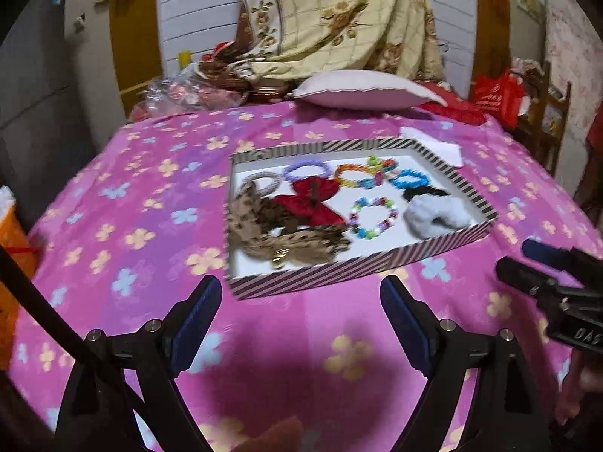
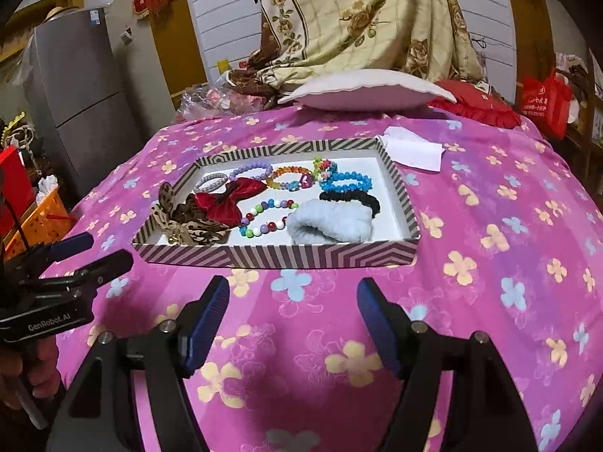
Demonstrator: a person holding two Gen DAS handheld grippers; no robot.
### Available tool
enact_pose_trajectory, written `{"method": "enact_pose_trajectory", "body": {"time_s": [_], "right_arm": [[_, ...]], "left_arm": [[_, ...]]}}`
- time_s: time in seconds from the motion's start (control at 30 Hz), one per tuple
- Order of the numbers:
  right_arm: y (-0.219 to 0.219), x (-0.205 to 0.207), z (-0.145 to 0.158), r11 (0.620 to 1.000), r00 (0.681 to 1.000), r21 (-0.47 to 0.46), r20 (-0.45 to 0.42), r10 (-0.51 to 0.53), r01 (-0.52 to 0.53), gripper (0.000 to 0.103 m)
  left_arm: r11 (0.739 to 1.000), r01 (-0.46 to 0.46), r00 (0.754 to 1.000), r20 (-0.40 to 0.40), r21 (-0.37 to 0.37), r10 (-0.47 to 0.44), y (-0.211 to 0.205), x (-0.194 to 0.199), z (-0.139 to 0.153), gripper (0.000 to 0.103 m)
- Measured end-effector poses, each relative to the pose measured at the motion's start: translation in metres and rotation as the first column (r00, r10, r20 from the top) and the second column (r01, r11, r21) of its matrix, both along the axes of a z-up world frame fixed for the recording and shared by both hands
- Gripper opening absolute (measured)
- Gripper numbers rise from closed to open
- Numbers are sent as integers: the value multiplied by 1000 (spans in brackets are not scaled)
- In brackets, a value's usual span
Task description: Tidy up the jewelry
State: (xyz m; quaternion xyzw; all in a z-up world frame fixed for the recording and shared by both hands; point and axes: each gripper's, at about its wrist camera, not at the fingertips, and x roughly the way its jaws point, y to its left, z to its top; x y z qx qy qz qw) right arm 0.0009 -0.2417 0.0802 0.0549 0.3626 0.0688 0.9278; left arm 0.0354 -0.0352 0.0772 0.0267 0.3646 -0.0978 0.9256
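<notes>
A striped shallow box (image 1: 339, 269) (image 2: 279, 255) lies on the pink flowered bedspread and holds the jewelry. Inside are a red velvet bow (image 1: 314, 203) (image 2: 226, 197), a leopard-print bow (image 1: 264, 233) (image 2: 188, 222), a multicoloured bead bracelet (image 1: 373, 216) (image 2: 269, 218), a blue bead bracelet (image 1: 409, 180) (image 2: 346, 182), a purple one (image 1: 307, 167) (image 2: 250, 169), and a fluffy white scrunchie (image 1: 435, 216) (image 2: 331, 226). My left gripper (image 1: 301, 301) stands open just in front of the box, nothing between its pads. My right gripper (image 2: 294, 301) is also open and empty, short of the box's near wall.
A white folded paper (image 1: 433, 147) (image 2: 414, 150) lies behind the box's far right corner. A pale pillow (image 1: 361, 88) (image 2: 369, 90) and a heaped quilt sit at the bed's head. An orange basket (image 2: 41, 218) and a grey fridge (image 2: 79, 90) stand left of the bed.
</notes>
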Motion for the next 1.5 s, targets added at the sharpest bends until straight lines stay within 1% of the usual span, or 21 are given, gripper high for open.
{"method": "enact_pose_trajectory", "body": {"time_s": [0.03, 0.13, 0.23, 0.3, 0.47, 0.67, 1.13, 1.4, 1.5], "right_arm": [[-2, 2, 0, 1000, 1000, 10, -1, -9, 9, 74], [-4, 5, 0, 1000, 1000, 23, -1, -21, 21, 74], [-2, 6, 1, 1000, 1000, 11, 6, -24, 24, 74], [1, 6, 1, 1000, 1000, 2, 12, -19, 19, 74], [10, 7, 2, 999, 1000, -43, 21, 2, -1, 74], [18, 6, 2, 997, 1000, -81, 27, 15, -13, 74], [16, 5, 2, 996, 1000, -87, 28, 7, -4, 74], [16, 6, 2, 996, 1000, -84, 13, -1, 2, 74], [17, 2, 7, 996, 999, -88, 50, -9, 13, 74]], "left_arm": [[1000, -9, 1000, -11, -11, 9, 1, 3, -6, 82], [998, -58, 996, -61, 35, 60, 1, 7, -21, 82], [998, -64, 994, -90, 16, 65, 1, 8, -27, 82], [998, -60, 995, -85, 9, 60, 0, 8, -27, 82], [996, -75, 993, -91, 43, 79, -4, 10, -32, 82], [996, -79, 992, -99, 38, 83, -4, 12, -34, 82], [997, -68, 994, -88, 40, 72, -7, 11, -33, 82], [997, -67, 994, -86, 35, 70, -8, 11, -32, 82], [997, -66, 994, -85, 35, 68, -8, 11, -32, 82]]}}
